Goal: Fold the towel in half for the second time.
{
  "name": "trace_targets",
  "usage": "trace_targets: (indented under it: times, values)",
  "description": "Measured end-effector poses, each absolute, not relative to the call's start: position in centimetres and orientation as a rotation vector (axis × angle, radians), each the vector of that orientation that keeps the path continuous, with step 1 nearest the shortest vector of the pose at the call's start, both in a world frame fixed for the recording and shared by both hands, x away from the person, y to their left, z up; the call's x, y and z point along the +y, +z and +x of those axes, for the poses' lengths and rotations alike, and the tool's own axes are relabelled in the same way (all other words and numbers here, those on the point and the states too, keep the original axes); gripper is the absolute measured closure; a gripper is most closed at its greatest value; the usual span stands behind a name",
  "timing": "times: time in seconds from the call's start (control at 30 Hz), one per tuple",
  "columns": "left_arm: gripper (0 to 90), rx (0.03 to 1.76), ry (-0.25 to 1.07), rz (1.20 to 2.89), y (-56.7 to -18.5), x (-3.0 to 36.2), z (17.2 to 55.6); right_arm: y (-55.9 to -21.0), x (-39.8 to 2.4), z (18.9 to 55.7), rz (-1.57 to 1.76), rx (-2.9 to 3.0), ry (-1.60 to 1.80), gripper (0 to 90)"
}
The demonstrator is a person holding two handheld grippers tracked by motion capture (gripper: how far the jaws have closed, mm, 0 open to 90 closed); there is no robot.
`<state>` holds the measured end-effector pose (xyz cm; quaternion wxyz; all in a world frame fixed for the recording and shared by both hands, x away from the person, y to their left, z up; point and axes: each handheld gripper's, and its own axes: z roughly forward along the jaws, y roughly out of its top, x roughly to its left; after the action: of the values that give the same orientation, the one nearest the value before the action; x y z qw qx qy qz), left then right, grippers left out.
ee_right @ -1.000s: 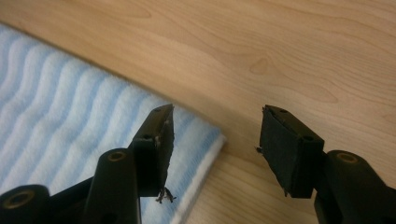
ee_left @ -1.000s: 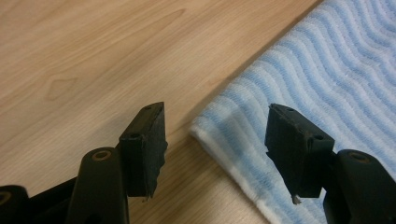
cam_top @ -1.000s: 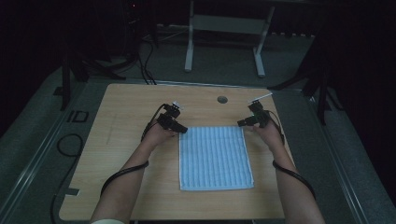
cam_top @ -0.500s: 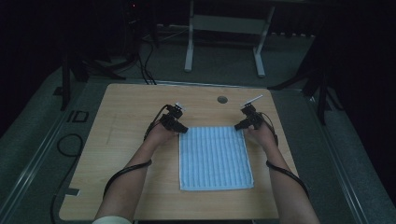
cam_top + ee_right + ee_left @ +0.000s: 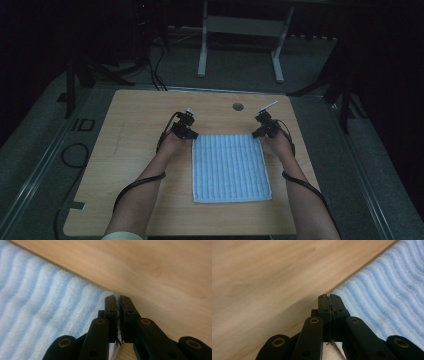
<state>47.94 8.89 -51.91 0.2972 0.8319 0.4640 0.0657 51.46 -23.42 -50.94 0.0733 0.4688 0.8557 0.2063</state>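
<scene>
Both grippers, left gripper (image 5: 192,136) and right gripper (image 5: 256,135), pinch one blue towel's (image 5: 230,167) corners.

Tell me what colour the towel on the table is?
The towel is light blue with wavy paler stripes, clearest in the left gripper view.

A dim lab or test studio: a pale rectangular wooden table (image 5: 145,115) stands on grey carpeted flooring (image 5: 45,140), with black cables (image 5: 150,65) trailing past its far-left corner and a white metal stand (image 5: 240,30) beyond its far edge.
</scene>
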Motion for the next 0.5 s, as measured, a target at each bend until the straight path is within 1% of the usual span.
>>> trace_targets:
  times: [0.07,0.17,0.37,0.4,0.47,0.5]
  values:
    - [88.4,1.226,0.209,2.203,-51.1,9.0,47.8,-50.1,-23.5,51.4,1.391,2.558,0.647,85.6]
    - [88.4,1.209,0.218,2.190,-50.3,9.3,47.6,-49.4,-23.5,51.1,1.361,2.545,0.670,85.6]
    - [88.3,1.154,0.256,2.150,-47.3,10.3,46.3,-46.6,-23.9,49.6,1.244,2.517,0.769,85.6]
    - [88.3,1.134,0.240,2.136,-46.8,10.6,45.9,-46.2,-23.9,49.3,1.236,2.513,0.782,85.6]
    - [88.3,1.118,0.250,2.110,-46.0,11.0,44.8,-45.1,-24.1,48.2,1.191,2.499,0.827,85.6]
    - [88.3,1.103,0.228,2.095,-45.8,11.2,44.4,-44.7,-24.3,47.5,1.172,2.492,0.854,85.6]
